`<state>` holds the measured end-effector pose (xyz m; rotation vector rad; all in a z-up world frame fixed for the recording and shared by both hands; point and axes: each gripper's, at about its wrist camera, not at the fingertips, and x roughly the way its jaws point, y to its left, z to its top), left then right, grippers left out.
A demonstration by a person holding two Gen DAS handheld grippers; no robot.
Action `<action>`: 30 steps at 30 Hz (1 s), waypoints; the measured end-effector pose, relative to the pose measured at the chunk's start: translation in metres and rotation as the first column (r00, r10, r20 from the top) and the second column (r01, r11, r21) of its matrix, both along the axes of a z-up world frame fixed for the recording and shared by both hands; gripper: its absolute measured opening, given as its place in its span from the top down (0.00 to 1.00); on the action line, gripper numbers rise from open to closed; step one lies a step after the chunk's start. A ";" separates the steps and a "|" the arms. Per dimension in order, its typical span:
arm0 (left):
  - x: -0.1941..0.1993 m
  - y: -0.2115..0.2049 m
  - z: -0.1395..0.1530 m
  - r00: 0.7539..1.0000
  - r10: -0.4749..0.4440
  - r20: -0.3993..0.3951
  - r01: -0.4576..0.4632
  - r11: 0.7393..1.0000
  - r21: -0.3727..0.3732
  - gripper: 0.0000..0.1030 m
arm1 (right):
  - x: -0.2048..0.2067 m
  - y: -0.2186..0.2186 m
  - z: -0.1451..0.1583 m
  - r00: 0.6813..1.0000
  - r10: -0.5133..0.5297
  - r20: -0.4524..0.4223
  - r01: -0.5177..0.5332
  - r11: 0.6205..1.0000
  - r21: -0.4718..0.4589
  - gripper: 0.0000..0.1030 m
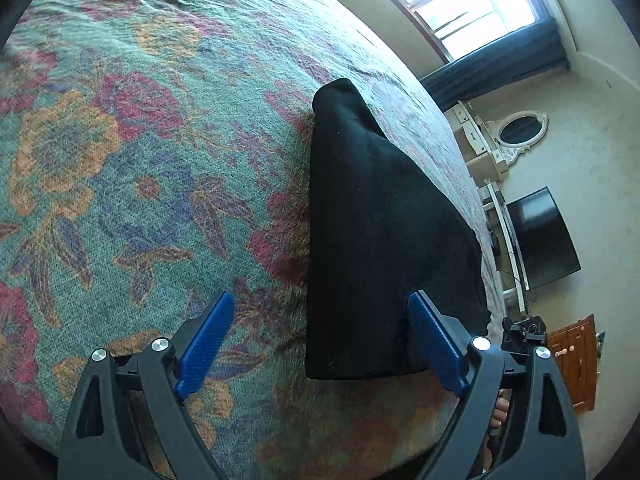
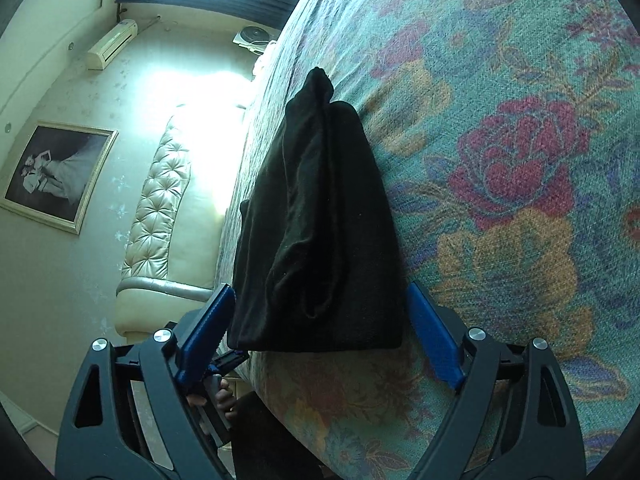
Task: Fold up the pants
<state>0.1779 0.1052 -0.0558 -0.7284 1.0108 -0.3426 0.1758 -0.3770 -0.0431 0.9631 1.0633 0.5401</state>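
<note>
Black pants (image 1: 384,232) lie folded into a compact dark bundle on a floral bedspread (image 1: 132,152), close to the side of the bed that borders the room. In the left wrist view, a broad stretch of bare bedspread spreads left of the bundle; to its right the bed's edge drops away toward a wall with an oval mirror (image 1: 518,128) and a dark television screen (image 1: 542,236). The left gripper (image 1: 322,312) hangs released, its blue fingers (image 1: 208,340) spread wide, one over the bedspread and one over the near end of the pants, gripping nothing. In the right wrist view, a tufted cream headboard (image 2: 160,200) and a framed picture (image 2: 56,176) fill the left side, with open bedspread to the right of the bundle. The right gripper (image 2: 320,312) is likewise released, its jaws straddling the bundle's near end without pressing it. Folds in the black cloth are hard to make out. A hand (image 2: 222,398) shows only partly behind the left finger.
</note>
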 end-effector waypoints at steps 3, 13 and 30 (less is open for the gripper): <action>0.000 -0.004 0.000 1.000 -0.014 -0.013 0.014 0.998 -0.060 0.15 | 0.004 0.012 0.001 0.999 0.039 -0.018 -0.039 0.999 -0.024 0.16; 0.011 -0.019 -0.010 0.999 -0.052 -0.015 0.045 0.956 -0.289 0.15 | 0.012 0.031 0.005 0.995 0.070 -0.071 -0.073 0.997 -0.040 0.15; 0.006 -0.019 -0.017 0.999 -0.030 -0.044 0.015 0.951 -0.308 0.61 | -0.005 0.035 0.006 0.998 0.030 -0.058 -0.028 0.999 0.034 0.68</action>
